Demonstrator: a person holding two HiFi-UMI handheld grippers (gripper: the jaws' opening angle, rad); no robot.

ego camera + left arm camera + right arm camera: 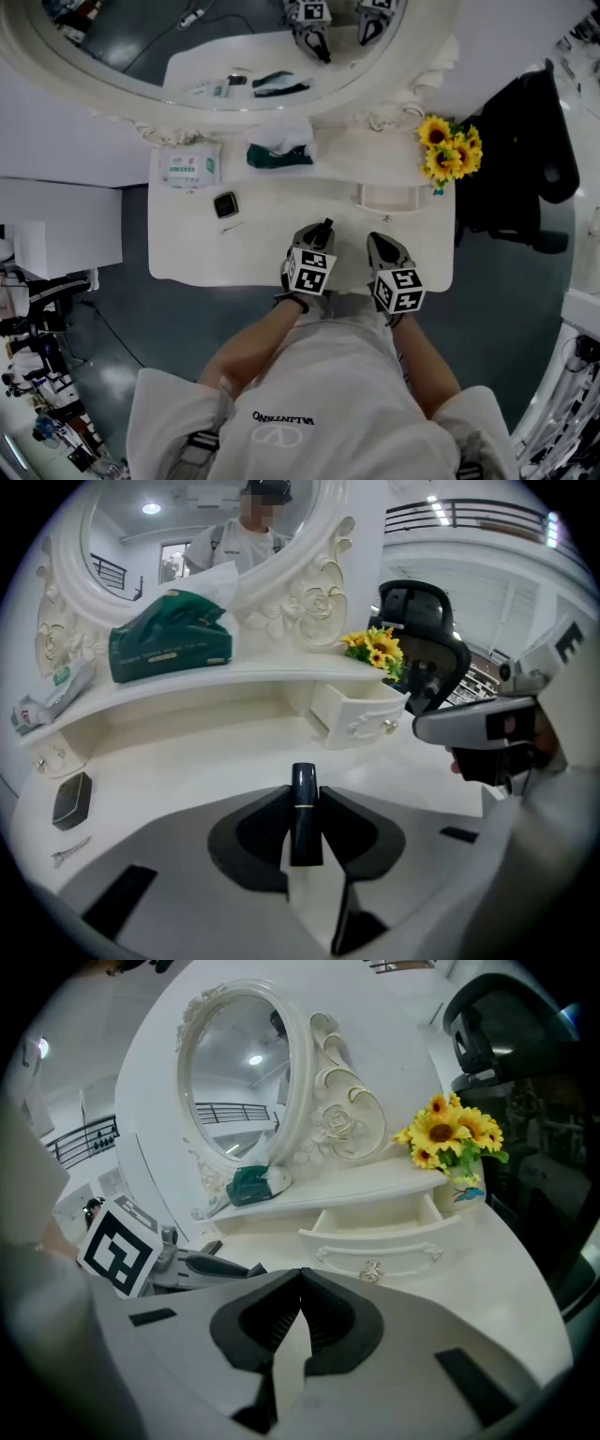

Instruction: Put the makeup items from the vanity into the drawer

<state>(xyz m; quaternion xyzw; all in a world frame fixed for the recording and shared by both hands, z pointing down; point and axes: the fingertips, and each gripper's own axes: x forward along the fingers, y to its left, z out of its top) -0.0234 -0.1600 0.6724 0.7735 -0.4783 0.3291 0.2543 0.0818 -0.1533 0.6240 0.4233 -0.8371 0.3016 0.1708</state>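
Note:
A dark navy lipstick tube (304,810) with a thin gold band stands upright between the pads of my left gripper (304,803), which is shut on it. In the head view that gripper (319,239) hovers over the vanity's front edge, with the lipstick (326,228) poking out ahead. My right gripper (380,246) is beside it on the right, its jaws shut with nothing between them (300,1277). The small white drawer (388,198) stands pulled open just beyond both grippers (375,1227). A black compact (225,203) and a thin metal clip (232,227) lie on the tabletop at the left.
The shelf under the oval mirror (234,56) holds a green tissue box (278,155) and a wipes pack (189,167). Sunflowers (450,150) stand at the right end, with a black office chair (525,159) beyond the vanity (187,253).

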